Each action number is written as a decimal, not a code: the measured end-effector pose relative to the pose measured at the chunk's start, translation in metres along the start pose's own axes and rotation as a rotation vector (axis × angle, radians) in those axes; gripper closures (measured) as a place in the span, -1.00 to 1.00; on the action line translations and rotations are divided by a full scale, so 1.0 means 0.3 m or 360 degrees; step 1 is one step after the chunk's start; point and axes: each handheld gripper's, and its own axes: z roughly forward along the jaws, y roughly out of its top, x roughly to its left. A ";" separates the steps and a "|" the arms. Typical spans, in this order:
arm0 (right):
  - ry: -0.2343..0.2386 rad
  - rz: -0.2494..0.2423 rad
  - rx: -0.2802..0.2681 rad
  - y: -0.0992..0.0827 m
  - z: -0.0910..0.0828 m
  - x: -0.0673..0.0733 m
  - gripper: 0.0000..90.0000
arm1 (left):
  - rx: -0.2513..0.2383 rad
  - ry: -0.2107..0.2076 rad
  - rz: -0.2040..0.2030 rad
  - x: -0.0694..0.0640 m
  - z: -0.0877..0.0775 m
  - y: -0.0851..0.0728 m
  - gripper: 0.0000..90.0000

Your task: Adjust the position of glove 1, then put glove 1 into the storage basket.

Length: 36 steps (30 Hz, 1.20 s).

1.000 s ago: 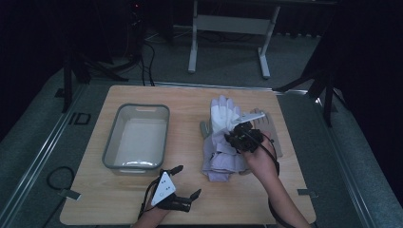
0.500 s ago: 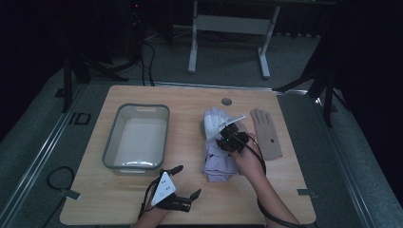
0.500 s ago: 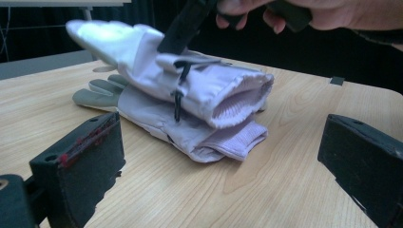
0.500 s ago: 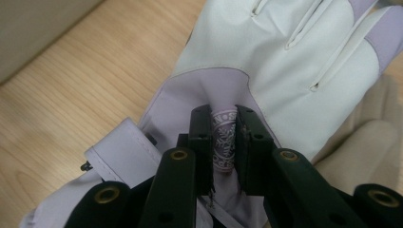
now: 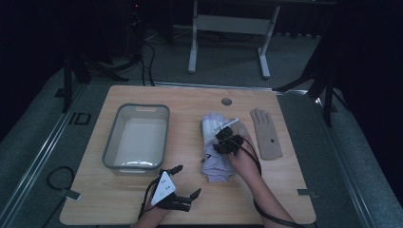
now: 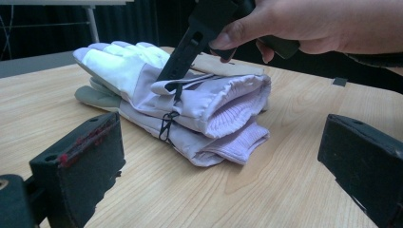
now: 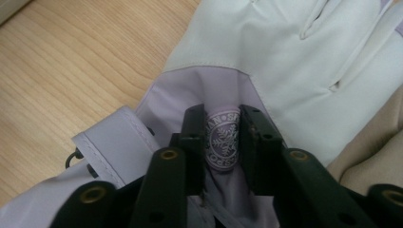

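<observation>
A stacked pair of lavender-and-white ski gloves [image 5: 213, 151] lies right of the table's middle, cuffs toward me. My right gripper [image 5: 224, 140] stands on the upper glove [image 7: 266, 57]. In the right gripper view it [image 7: 223, 137] is shut on a fold of lavender fabric bearing a round snowflake badge. The left gripper view shows the glove stack [image 6: 190, 109] with the right gripper's black jaw pressed down into the top one. My left gripper [image 5: 187, 180] rests near the front edge, open and holding nothing, its jaws [image 6: 218, 161] wide apart and facing the cuffs.
A flat tan glove [image 5: 266, 135] lies to the right of the stack. An empty clear plastic bin [image 5: 110, 142] stands on the left half of the wooden table [image 5: 190, 102]. A small round grommet [image 5: 226, 101] sits near the far edge.
The right gripper moved left, away from the tan glove, which now lies flat on its own at the right. It came down onto the lavender glove. The left gripper stayed put.
</observation>
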 end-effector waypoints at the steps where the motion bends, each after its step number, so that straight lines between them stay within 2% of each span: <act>1: -0.0005 -0.0013 -0.0015 -0.001 -0.005 0.000 0.45 | 0.0005 0.0003 0.0002 0.000 0.001 0.000 -0.96; 4: 0.0017 -0.0032 -0.0072 -0.003 -0.029 -0.002 0.11 | 0.0008 0.0019 -0.0003 -0.001 0.003 0.001 -0.96; 7: 0.0032 -0.0024 -0.0121 -0.010 -0.059 -0.013 -0.07 | 0.0029 0.0031 -0.0021 0.002 0.005 0.003 -0.96; 10: 0.0060 -0.0020 -0.0204 -0.027 -0.091 -0.027 -0.34 | 0.0051 0.0070 -0.0039 0.004 0.010 0.005 -0.96; 11: 0.0074 -0.0014 -0.0238 -0.035 -0.102 -0.030 -0.44 | 0.0086 0.0088 -0.0033 0.004 0.014 0.007 -0.96; 12: 0.0106 -0.0010 -0.0281 -0.046 -0.117 -0.037 -0.62 | 0.0089 0.0087 -0.0046 0.004 0.016 0.008 -0.96; 13: 0.0109 0.0000 -0.0324 -0.052 -0.126 -0.040 -0.67 | 0.0085 0.0084 -0.0058 0.004 0.016 0.011 -0.96; 14: 0.0117 -0.0021 -0.0331 -0.058 -0.134 -0.043 -0.71 | 0.0084 0.0081 -0.0063 0.003 0.018 0.016 -0.96; 18: 0.0115 -0.0072 -0.0385 -0.077 -0.155 -0.050 -0.71 | 0.0082 0.0053 -0.0073 -0.003 0.020 0.041 -0.96; 20: 0.0077 -0.0123 -0.0450 -0.100 -0.172 -0.058 -0.70 | 0.0081 0.0028 -0.0077 -0.009 0.021 0.064 -0.96; 24: 0.0121 -0.0118 -0.0560 -0.125 -0.208 -0.085 -0.68 | 0.0100 0.0018 -0.0073 -0.009 0.035 0.115 -0.96; 26: 0.0107 -0.0120 -0.0625 -0.137 -0.225 -0.099 -0.68 | 0.0127 0.0032 -0.0042 -0.005 0.049 0.147 -0.96; 27: 0.0118 -0.0125 -0.0647 -0.142 -0.232 -0.108 -0.68 | 0.0131 0.0033 -0.0048 -0.002 0.056 0.164 -0.96; 30: 0.0138 -0.0086 -0.0695 -0.158 -0.249 -0.133 -0.68 | 0.0157 0.0053 -0.0056 0.013 0.083 0.215 -0.96; 33: 0.0117 -0.0035 -0.0750 -0.167 -0.262 -0.153 -0.68 | 0.0191 0.0088 -0.0067 0.032 0.116 0.257 -0.96; 36: 0.0117 0.0003 -0.0771 -0.168 -0.264 -0.162 -0.69 | 0.0194 0.0101 -0.0091 0.042 0.144 0.282 -0.96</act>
